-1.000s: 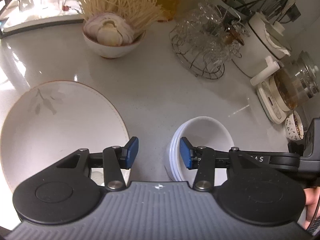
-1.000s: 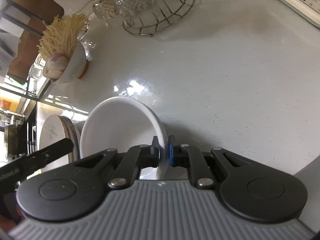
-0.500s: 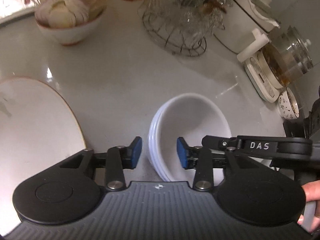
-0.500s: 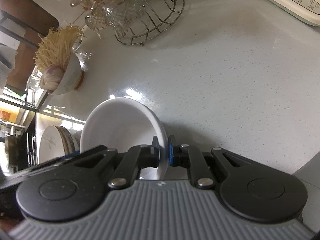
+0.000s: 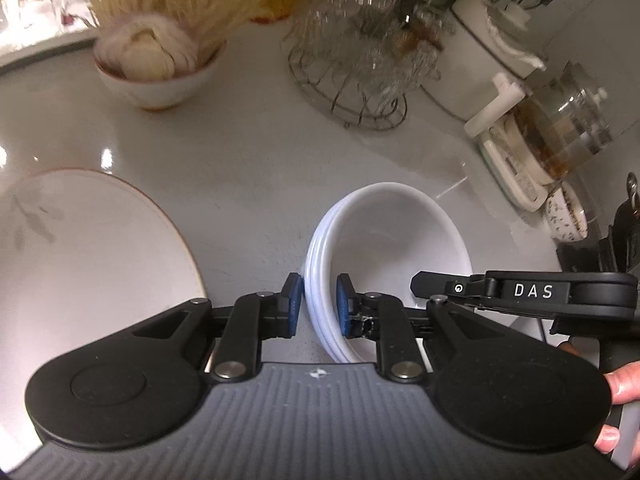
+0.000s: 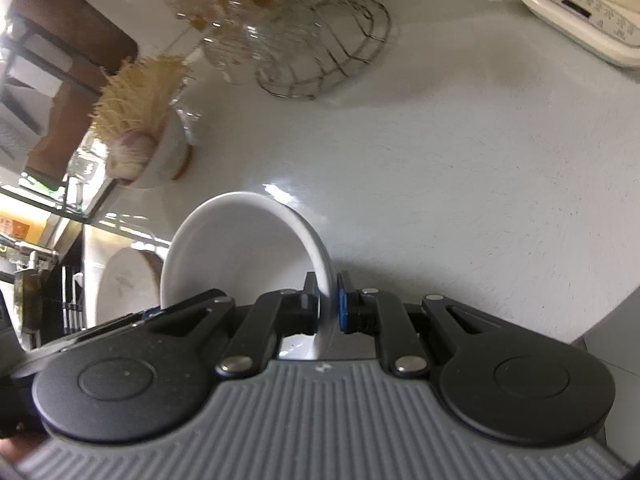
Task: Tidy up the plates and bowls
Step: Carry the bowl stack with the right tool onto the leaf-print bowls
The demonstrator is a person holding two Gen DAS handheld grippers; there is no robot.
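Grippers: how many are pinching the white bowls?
2. The left gripper, whose jaws have just been closing, pinches the left rim of the white bowls; the right gripper pinches a rim on their right side. None is hidden.

right gripper (image 6: 325,300): clamped on the near rim of a white bowl (image 6: 240,252), one blue pad outside the wall, the other pad inside.
bowl: tilted, its opening turned to the left of the view, the inside plain and white.
counter (image 6: 460,168): pale speckled stone, with a bright glare spot just beyond the bowl.
plate (image 6: 124,280): left of the bowl, partly hidden behind it.
second bowl (image 6: 168,156): farther back on the left, holding pale noodles and a bulb of garlic.
wire basket (image 6: 320,52): at the top, full of clear glassware, blurred.
cream appliance (image 6: 580,16): top right corner, only partly in view.
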